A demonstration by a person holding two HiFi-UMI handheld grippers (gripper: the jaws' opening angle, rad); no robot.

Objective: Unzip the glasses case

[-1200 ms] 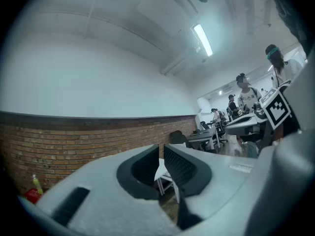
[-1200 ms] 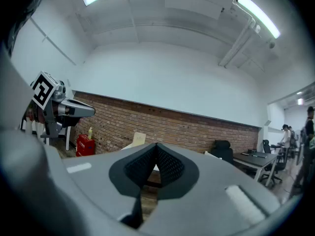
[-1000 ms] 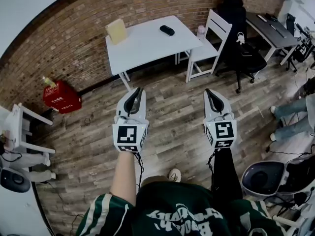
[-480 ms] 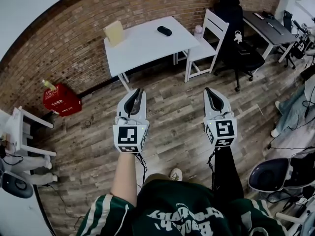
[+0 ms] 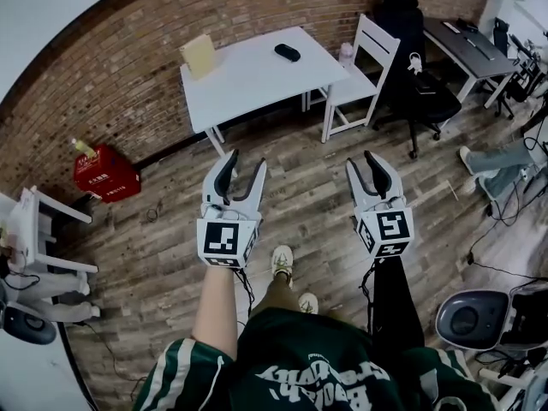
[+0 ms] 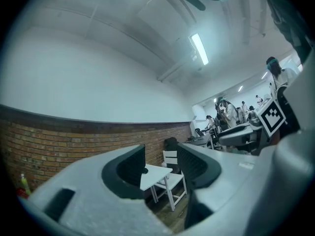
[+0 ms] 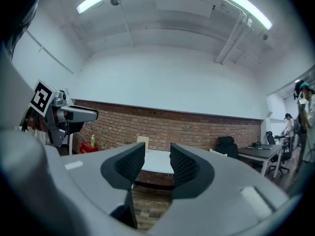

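Observation:
The glasses case (image 5: 288,52) is a small black oval lying on the white table (image 5: 248,80) by the brick wall, well ahead of both grippers. In the left gripper view it is a dark speck (image 6: 145,170) on the table's edge. My left gripper (image 5: 242,163) and right gripper (image 5: 361,163) are held level side by side over the wooden floor. Both have just been opening and now stand open, with nothing between the pads. The left gripper's own view (image 6: 160,163) and the right's (image 7: 157,162) each show bare air in the gap.
A yellow box (image 5: 200,56) stands on the table's far left. A white chair (image 5: 368,58) with a pink bottle (image 5: 348,54) sits at its right, then a black office chair (image 5: 424,75) and a dark desk (image 5: 475,50). A red crate (image 5: 104,168) sits left by the wall.
Both grippers' jaws have gone from shut to open. My shoe has stepped forward between the arms. A seated person's legs at the right edge have shifted.

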